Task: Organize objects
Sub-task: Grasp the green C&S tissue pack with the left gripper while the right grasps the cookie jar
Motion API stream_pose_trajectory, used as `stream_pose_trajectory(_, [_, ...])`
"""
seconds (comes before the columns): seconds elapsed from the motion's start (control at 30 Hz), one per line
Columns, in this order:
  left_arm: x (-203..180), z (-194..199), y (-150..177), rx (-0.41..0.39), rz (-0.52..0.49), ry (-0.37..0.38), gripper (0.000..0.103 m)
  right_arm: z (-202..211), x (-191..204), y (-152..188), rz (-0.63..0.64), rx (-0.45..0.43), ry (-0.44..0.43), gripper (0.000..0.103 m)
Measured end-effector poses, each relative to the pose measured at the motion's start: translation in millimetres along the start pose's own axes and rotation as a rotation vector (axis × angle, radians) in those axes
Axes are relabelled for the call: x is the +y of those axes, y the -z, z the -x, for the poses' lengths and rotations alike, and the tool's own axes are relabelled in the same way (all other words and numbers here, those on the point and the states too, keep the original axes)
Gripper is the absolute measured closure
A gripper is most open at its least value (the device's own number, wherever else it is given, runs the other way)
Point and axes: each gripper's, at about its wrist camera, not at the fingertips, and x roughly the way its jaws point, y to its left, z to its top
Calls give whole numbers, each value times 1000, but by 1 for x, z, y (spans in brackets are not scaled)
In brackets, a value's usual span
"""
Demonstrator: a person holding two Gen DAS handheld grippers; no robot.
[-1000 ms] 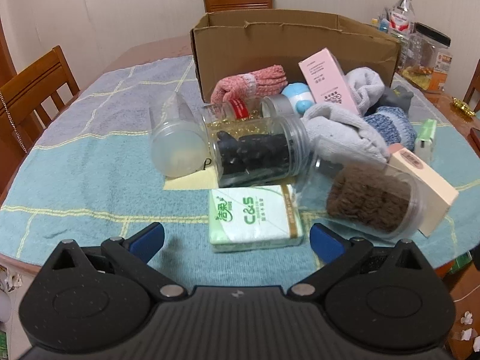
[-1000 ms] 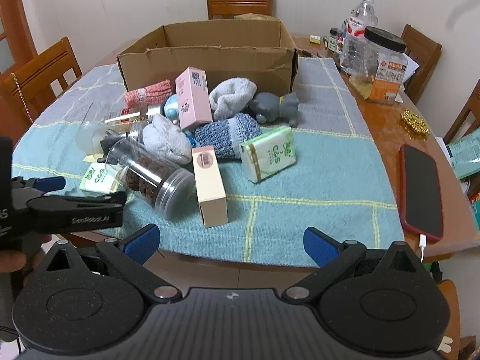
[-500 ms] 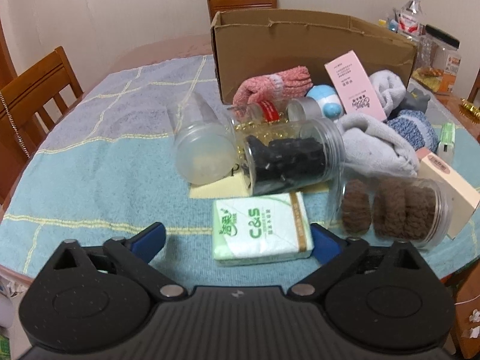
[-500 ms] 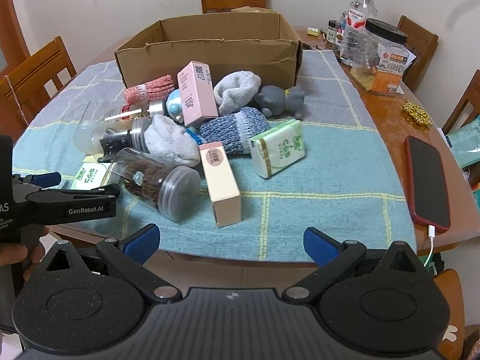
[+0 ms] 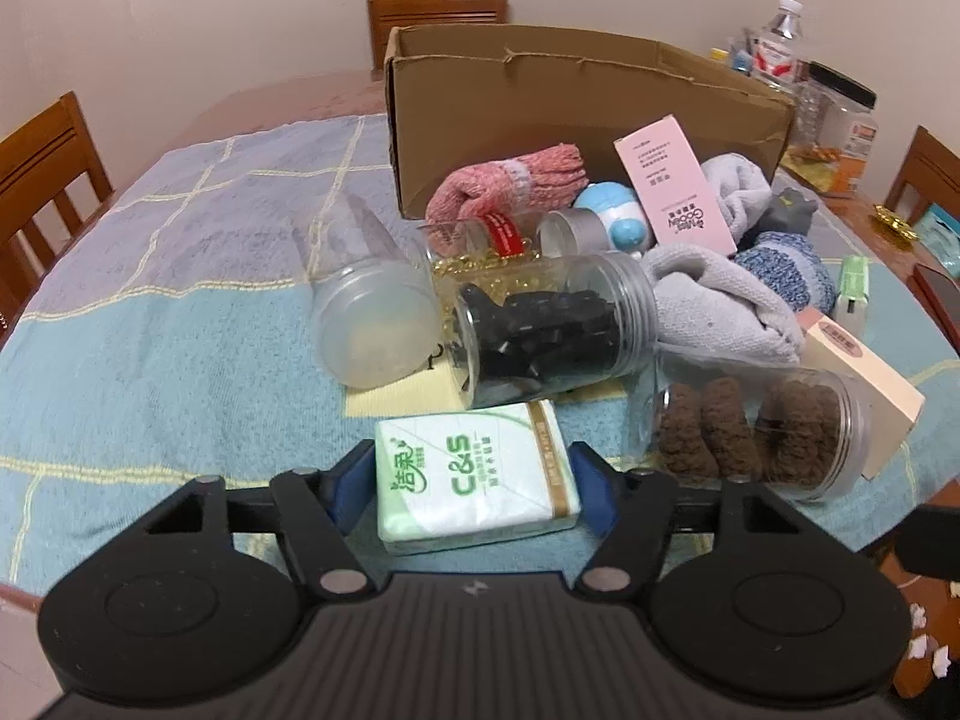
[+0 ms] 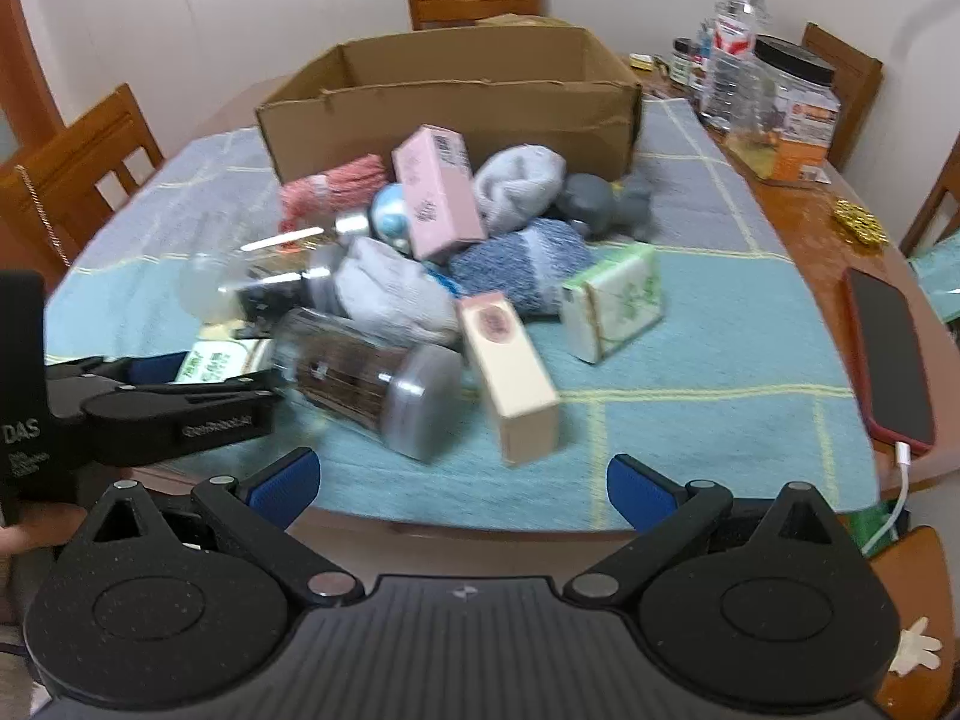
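Note:
A pile of objects lies on a blue tablecloth in front of an open cardboard box [image 5: 576,102]. My left gripper [image 5: 471,486] is shut on a green-and-white tissue pack [image 5: 474,480] at the pile's near edge; it also shows in the right wrist view [image 6: 216,357]. Beside it lie a jar of brown pieces [image 5: 756,432], a jar of black pieces [image 5: 552,330] and an empty clear jar [image 5: 372,324]. My right gripper [image 6: 462,489] is open and empty at the table's front edge, short of a cream box [image 6: 510,378].
Further in the pile are a pink box [image 6: 438,192], grey and blue socks [image 6: 516,264], a red glove [image 5: 510,186] and a second tissue pack [image 6: 618,300]. A red phone [image 6: 891,354], bottles and jars [image 6: 792,108] stand at the right. Wooden chairs surround the table.
My left gripper has moved forward and closed its fingers on the tissue pack. My right gripper has moved a little closer to the table, still open.

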Motion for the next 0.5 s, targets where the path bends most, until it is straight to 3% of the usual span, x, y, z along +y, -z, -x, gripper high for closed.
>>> stream_pose_trajectory(0.27, [32, 4, -1, 29, -45, 3, 36, -15, 29, -8, 7, 15, -28, 0])
stream_pose_trajectory(0.5, [62, 4, -7, 50, -96, 16, 37, -42, 50, -18, -26, 43, 11, 0])
